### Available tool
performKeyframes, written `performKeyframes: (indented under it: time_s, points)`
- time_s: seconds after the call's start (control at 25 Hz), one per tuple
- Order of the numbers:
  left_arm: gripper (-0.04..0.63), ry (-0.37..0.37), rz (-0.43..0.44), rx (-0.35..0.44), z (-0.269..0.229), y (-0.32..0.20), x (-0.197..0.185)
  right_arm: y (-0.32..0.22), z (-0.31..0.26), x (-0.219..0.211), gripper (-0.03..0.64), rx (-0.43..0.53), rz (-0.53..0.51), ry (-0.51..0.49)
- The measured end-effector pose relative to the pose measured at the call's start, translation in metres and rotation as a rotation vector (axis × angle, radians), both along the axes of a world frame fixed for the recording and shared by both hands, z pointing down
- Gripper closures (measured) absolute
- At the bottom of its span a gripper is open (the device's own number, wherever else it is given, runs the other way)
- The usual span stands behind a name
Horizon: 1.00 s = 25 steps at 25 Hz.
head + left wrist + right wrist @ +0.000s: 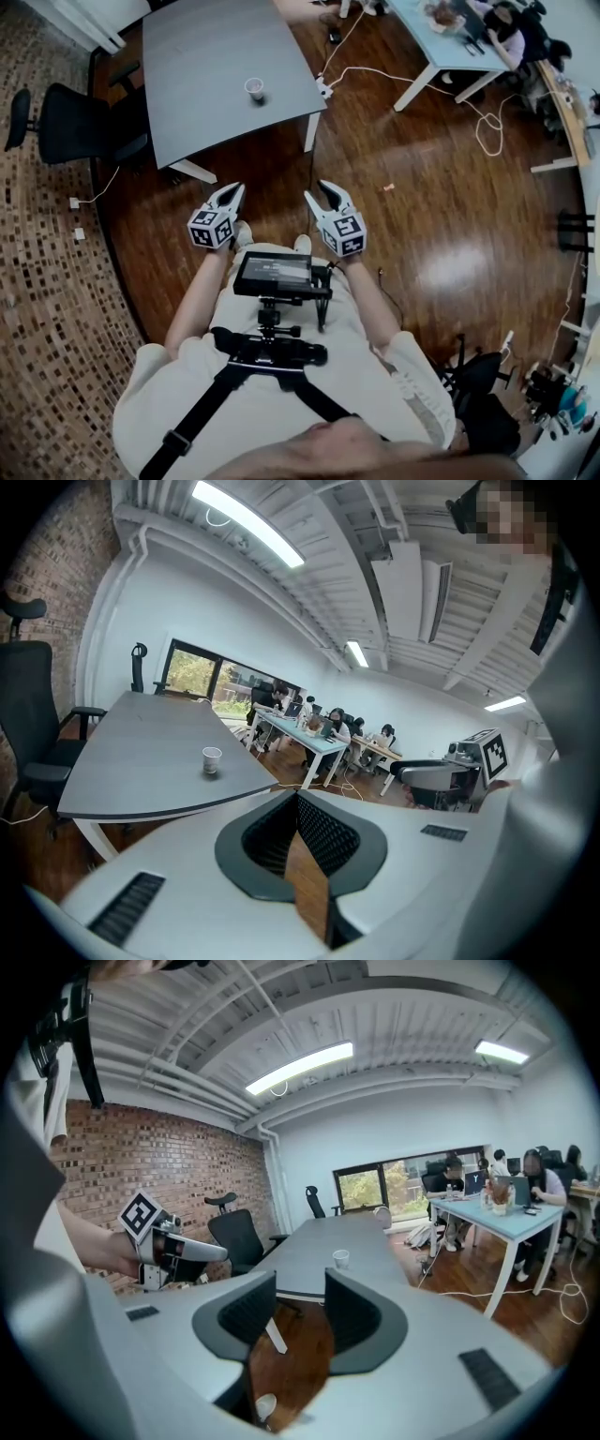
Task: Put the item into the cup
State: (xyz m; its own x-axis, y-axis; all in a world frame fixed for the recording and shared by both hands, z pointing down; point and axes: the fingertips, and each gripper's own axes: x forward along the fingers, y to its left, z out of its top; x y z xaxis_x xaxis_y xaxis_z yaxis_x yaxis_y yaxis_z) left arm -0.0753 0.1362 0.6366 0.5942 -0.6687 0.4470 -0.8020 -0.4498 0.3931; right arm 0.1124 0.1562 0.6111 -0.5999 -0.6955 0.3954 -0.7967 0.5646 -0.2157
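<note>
Left gripper [297, 799] is held out at waist height over the wooden floor [441, 178], jaws together at the tips with nothing between them. Well ahead of it the cup [254, 88] stands upright and alone on the grey worktop [202, 52], close to the near edge, with an office chair [70, 122] off to the left. The right gripper [298, 1302] is level with the left one, jaws apart and empty; only floor and a worktop leg show through the gap.

Neither gripper carries anything, so the likely slip is reaching the cup with nothing to drop in. The cup also looks light, and a nudge from a jaw could tip it or push it off that edge.

No view shows the item plainly. A small pale speck [388, 187] lies on the floor to the right, too small to identify. The cup's inside cannot be seen, and a white rounded shape at the bottom of the right gripper view is cut off.
</note>
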Motion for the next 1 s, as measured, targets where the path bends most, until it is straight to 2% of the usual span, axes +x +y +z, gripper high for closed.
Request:
performKeyframes:
  time_s: [0.44, 1.0]
  points:
    - [0.597, -0.001, -0.017, -0.013, 0.005, 0.005, -0.002, -0.001, 0.005, 0.003, 0.446, -0.003, -0.004, 0.022]
    - [0.597, -0.011, 0.020, -0.025, 0.014, 0.004, 0.005, 0.005, 0.014, 0.012, 0.446, -0.008, 0.041, 0.016]
